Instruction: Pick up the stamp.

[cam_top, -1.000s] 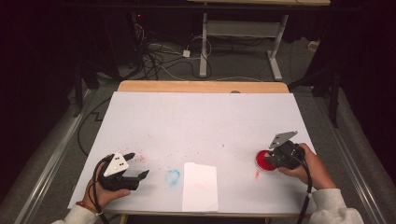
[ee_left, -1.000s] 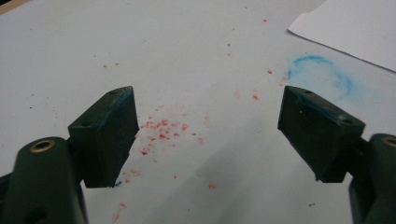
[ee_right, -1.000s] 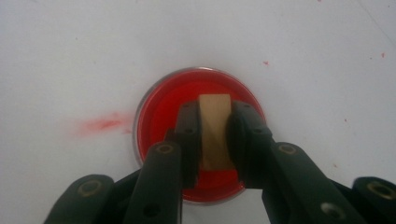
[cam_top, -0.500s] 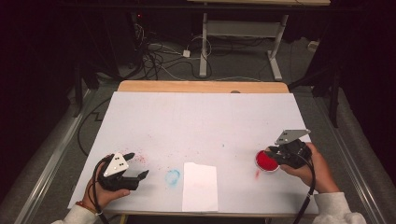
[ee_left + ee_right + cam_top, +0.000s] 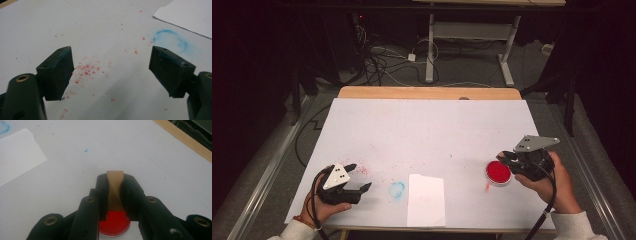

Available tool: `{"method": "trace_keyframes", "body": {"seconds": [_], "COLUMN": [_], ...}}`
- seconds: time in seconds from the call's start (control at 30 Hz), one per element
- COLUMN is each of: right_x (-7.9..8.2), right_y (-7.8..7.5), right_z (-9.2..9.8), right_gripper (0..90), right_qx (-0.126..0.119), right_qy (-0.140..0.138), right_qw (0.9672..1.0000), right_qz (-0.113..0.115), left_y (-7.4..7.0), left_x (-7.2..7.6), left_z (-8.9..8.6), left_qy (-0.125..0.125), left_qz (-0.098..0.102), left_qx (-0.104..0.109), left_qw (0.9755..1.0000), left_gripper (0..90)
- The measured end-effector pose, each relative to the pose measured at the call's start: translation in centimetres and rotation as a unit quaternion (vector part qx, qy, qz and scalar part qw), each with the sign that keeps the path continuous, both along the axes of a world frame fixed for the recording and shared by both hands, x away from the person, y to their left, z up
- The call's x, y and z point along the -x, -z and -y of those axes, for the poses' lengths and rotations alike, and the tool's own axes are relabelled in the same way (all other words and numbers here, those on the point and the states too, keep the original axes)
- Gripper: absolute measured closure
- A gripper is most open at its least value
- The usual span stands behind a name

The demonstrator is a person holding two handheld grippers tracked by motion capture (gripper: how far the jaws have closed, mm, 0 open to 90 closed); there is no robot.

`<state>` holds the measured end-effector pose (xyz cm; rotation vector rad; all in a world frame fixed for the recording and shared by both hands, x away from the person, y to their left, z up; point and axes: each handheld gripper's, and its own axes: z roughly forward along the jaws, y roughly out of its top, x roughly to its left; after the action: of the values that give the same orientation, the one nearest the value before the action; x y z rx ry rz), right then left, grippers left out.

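A small wooden stamp (image 5: 115, 187) sits pinched between the jaws of the right gripper (image 5: 114, 195), standing upright with its tan top poking out just past the jaw tips. Right beneath it, in the right gripper view, lies a round red ink pad (image 5: 114, 223) in a clear rim; whether the stamp's foot touches the ink cannot be told. In the high view the red ink pad (image 5: 498, 172) rests on the counter (image 5: 432, 130) toward its near right side, and the right gripper (image 5: 512, 162) is held just beside and over its right edge by the person's right hand (image 5: 549, 182).

Left of the pad, near the front edge of the counter, lies a blank white sheet of paper (image 5: 426, 199); the same sheet (image 5: 17, 157) appears at the far left in the right gripper view. Just left of the paper is a smudged blue ring (image 5: 397, 189) printed on the counter, and farther left a scatter of red specks (image 5: 86, 71).

The left gripper (image 5: 357, 177) rests low at the near left corner in the left hand (image 5: 324, 205), well apart from the stamp and pad. Its jaws stand spread wide with nothing between them, the red specks and the blue ring (image 5: 170, 40) showing past them.
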<state>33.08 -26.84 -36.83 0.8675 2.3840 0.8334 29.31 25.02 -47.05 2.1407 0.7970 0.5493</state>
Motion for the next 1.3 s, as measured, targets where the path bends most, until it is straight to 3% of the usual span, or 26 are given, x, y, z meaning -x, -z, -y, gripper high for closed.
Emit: {"method": "trace_keyframes", "body": {"seconds": [0.27,0.53,0.67,0.97,1.1,1.3], "right_x": [-0.4,-1.9,-2.4,-2.8,-3.0,-2.9], "right_y": [1.1,4.8,5.7,6.9,7.1,7.3], "right_z": [0.0,-0.1,0.3,0.4,0.6,0.4], "right_gripper": [76.4,76.4,76.4,76.5,76.6,76.6], "right_qx": [0.017,0.049,0.046,0.052,0.037,0.051], "right_qy": [0.005,0.016,0.023,0.020,0.021,0.016], "right_qw": [0.9998,0.9969,0.9961,0.9940,0.9940,0.9945], "right_qz": [-0.010,-0.059,-0.072,-0.094,-0.100,-0.090], "left_y": [0.0,0.0,0.0,0.0,0.0,0.0], "left_x": [0.0,0.0,0.0,-0.1,-0.1,-0.1], "left_z": [0.0,0.0,0.0,-0.1,-0.1,0.0], "left_qy": [0.002,0.002,0.003,0.000,0.002,0.003], "left_qz": [-0.001,-0.002,-0.002,-0.002,-0.003,-0.004], "left_qx": [-0.001,-0.003,-0.004,0.001,0.000,0.000], "left_qw": [1.0000,1.0000,1.0000,1.0000,1.0000,1.0000], "left_gripper": [19.2,19.2,19.2,19.3,19.3,19.2]}}
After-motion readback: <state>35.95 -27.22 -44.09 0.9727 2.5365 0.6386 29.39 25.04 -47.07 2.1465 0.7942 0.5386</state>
